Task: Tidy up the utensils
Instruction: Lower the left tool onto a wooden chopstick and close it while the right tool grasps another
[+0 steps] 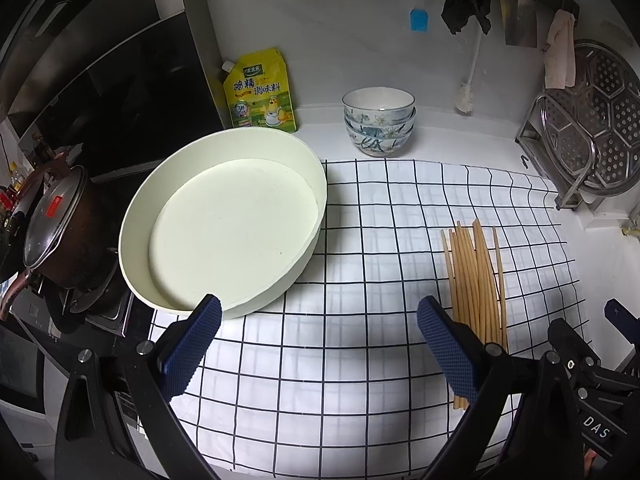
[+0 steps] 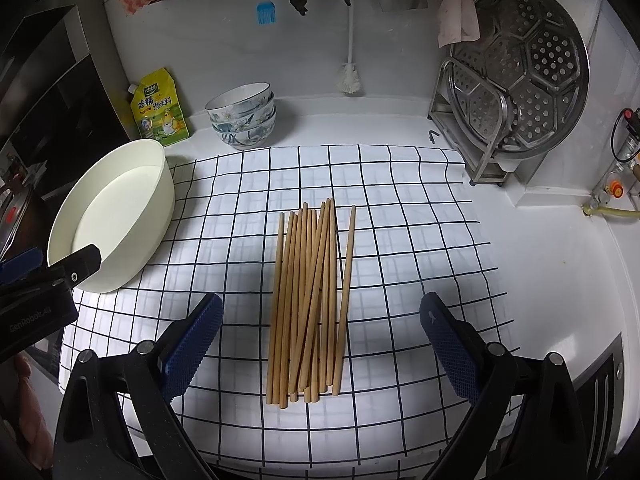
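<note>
Several wooden chopsticks (image 2: 312,300) lie in a loose bundle on a white cloth with a black grid (image 2: 400,240). My right gripper (image 2: 320,340) hovers open above their near ends, one blue pad on each side of the bundle, touching nothing. A round cream-white container (image 1: 224,224) sits empty at the cloth's left edge. My left gripper (image 1: 318,340) is open over bare cloth just in front of the container, with the chopsticks (image 1: 476,280) to its right. The right gripper's black body (image 1: 592,380) shows at the lower right of the left wrist view.
Stacked patterned bowls (image 1: 378,124) and a yellow seasoning pouch (image 1: 262,92) stand at the back wall. A metal rack with a perforated steamer plate (image 2: 516,68) is at the back right. A lidded pot (image 1: 56,232) sits on the stove to the left.
</note>
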The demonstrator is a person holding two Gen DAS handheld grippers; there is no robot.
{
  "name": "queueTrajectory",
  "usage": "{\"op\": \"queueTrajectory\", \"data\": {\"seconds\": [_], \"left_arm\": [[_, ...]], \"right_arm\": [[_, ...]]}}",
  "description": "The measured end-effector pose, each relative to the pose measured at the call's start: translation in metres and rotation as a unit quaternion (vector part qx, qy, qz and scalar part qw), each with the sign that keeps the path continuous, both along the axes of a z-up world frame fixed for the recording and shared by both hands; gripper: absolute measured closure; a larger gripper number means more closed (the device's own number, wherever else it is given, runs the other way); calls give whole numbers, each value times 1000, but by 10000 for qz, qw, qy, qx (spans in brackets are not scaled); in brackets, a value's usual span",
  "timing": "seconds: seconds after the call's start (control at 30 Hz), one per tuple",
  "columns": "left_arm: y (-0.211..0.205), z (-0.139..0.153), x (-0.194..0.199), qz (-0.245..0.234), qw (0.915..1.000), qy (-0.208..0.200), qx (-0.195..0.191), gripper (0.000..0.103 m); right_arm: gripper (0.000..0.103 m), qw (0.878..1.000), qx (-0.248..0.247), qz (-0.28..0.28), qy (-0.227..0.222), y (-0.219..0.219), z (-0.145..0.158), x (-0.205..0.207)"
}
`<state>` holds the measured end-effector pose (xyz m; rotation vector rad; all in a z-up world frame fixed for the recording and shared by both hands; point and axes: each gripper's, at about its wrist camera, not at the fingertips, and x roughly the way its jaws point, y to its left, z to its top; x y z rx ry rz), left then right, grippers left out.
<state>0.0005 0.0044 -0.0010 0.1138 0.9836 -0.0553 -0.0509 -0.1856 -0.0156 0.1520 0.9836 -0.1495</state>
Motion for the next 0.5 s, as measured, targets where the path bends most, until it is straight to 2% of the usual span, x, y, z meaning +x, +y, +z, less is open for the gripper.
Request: {"op": "queueTrajectory", "data": {"seconds": [0.23, 0.5], "left_arm": [[-23, -21, 1, -259, 9992, 212, -221, 7], [-54, -60, 6, -458, 9972, 436, -400, 7]], "right_arm": [[9, 9998, 157, 20, 89, -31, -18, -9], [9, 9994, 166, -30, 303, -70, -62, -6]]}}
